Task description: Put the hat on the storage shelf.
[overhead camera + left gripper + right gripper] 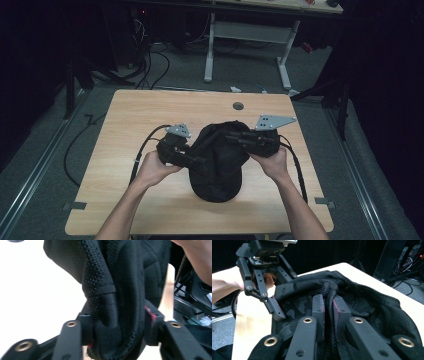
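A black fabric cap [218, 162] lies mid-way on the light wooden table [130, 115]. The left gripper [192, 161] meets its left side, the right gripper [233, 137] its far edge, a hand behind each.

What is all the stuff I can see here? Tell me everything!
cap: one, black mesh fabric, middle of the table, held from both sides.
table: one, light wood, under the cap.
round hole: one, dark, near the table's far edge.
desk frame: one, white, on the floor behind the table.
cables: several, black, on the grey floor beyond the table.
left tongs: one, black, jaws pressed on a thick fold of the cap.
right tongs: one, black, jaws pinched on the cap's fabric.
hands: two, each gripping one of the tongs at the near side of the table.
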`<control>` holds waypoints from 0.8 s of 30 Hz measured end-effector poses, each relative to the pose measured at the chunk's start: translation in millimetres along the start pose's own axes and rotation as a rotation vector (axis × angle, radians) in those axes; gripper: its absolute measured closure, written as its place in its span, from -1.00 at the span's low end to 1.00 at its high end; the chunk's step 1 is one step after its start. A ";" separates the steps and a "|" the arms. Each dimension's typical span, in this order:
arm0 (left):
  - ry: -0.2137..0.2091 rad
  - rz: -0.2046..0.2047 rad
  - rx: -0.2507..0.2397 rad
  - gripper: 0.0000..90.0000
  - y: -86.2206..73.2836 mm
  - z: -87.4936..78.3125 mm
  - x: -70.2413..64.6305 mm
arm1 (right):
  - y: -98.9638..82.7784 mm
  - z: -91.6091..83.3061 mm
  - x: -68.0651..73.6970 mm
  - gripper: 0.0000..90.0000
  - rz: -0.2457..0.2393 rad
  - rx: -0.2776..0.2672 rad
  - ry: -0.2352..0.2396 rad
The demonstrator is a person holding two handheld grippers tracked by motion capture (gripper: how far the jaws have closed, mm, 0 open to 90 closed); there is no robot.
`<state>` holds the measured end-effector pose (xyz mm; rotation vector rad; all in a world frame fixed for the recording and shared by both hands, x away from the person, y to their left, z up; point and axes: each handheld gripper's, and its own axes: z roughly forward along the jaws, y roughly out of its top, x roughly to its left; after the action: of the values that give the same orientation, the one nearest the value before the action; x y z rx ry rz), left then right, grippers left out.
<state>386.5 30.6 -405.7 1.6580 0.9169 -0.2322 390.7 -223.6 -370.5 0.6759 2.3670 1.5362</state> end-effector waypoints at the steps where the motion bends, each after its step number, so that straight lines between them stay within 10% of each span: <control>1: 0.000 0.006 0.007 0.35 -0.3 -0.8 -0.6 | 0.7 1.1 -0.1 0.83 0.001 0.006 -0.002; 19: 0.004 -0.017 -0.026 0.87 0.9 -10.0 -3.2 | 5.8 6.1 0.2 0.77 -0.021 -0.006 0.003; 24: 0.028 -0.022 -0.077 0.89 3.9 -15.2 -1.7 | 5.1 1.3 0.7 0.43 0.005 -0.027 -0.004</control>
<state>383.3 43.4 -397.1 1.5838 0.9542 -0.1872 391.9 -220.5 -366.4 0.6793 2.3391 1.5638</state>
